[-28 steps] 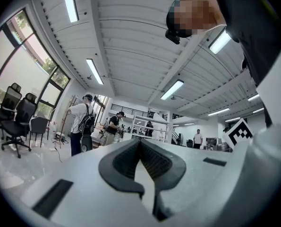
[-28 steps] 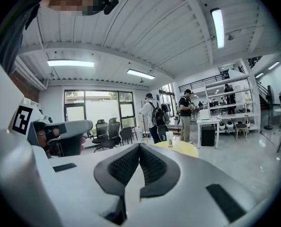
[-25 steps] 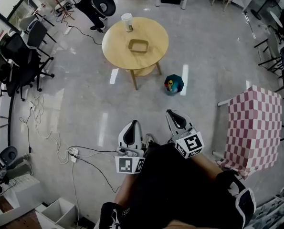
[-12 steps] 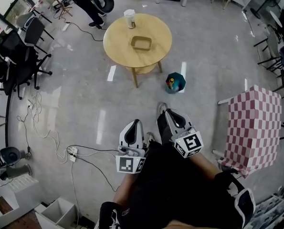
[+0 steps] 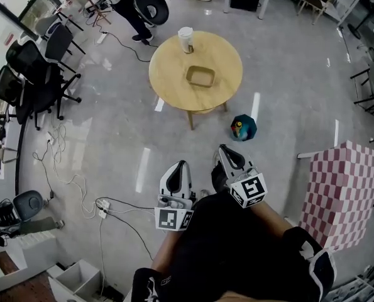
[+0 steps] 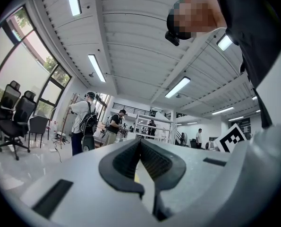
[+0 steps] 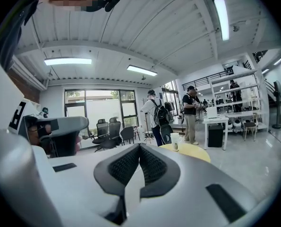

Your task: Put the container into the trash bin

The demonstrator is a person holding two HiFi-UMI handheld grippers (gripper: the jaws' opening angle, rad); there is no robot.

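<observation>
So both claws have come forward over the last second, and the round table [image 5: 168,74] sits a bit closer and lower in the head view than it did. Left claw [image 5: 178,166] and right claw [image 5: 225,150] are both pressed together with nothing in them. The tan container [image 5: 200,76] is on the table, well ahead of both claws, with a cup [image 5: 185,39] beyond it. The trash bin [image 5: 244,128] is on the floor ahead of the right claw, nearer than the table. Looks like just the approach; no grab yet.
</observation>
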